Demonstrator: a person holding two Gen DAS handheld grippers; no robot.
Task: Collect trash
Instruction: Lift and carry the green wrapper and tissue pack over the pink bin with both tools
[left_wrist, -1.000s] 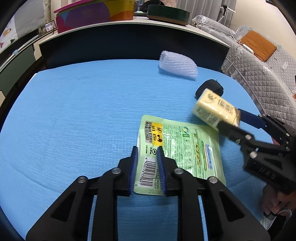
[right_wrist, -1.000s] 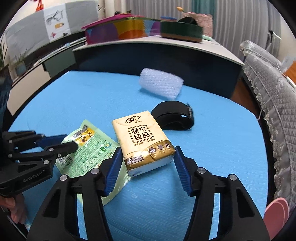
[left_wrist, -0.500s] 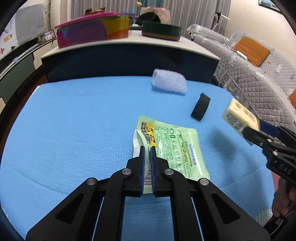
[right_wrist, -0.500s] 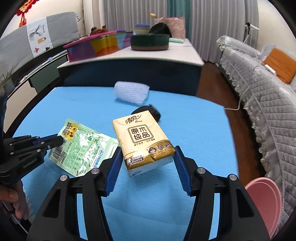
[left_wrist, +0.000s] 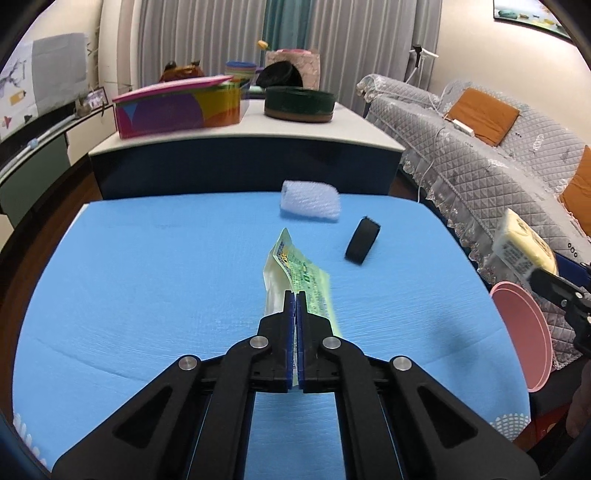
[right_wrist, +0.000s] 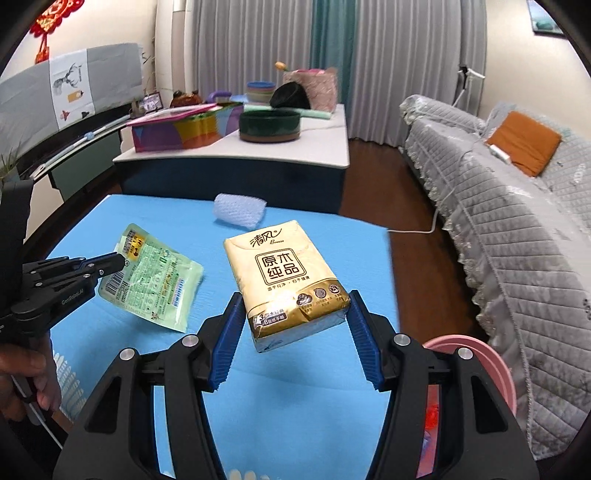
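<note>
Two pieces of trash are held clear of the blue table, so the step in hand appears to be carrying them to the pink bin at the table's right edge. On the left, the left gripper has its jaws pressed flat on the green snack pouch, which hangs limp; move it smoothly, since a thin film could slip. Farther right, the foam fruit net and the black band lie on the table, uncollected. On the right, the right gripper clamps the yellow tissue pack at its near end. Centre each item over the bin's mouth before releasing.
</note>
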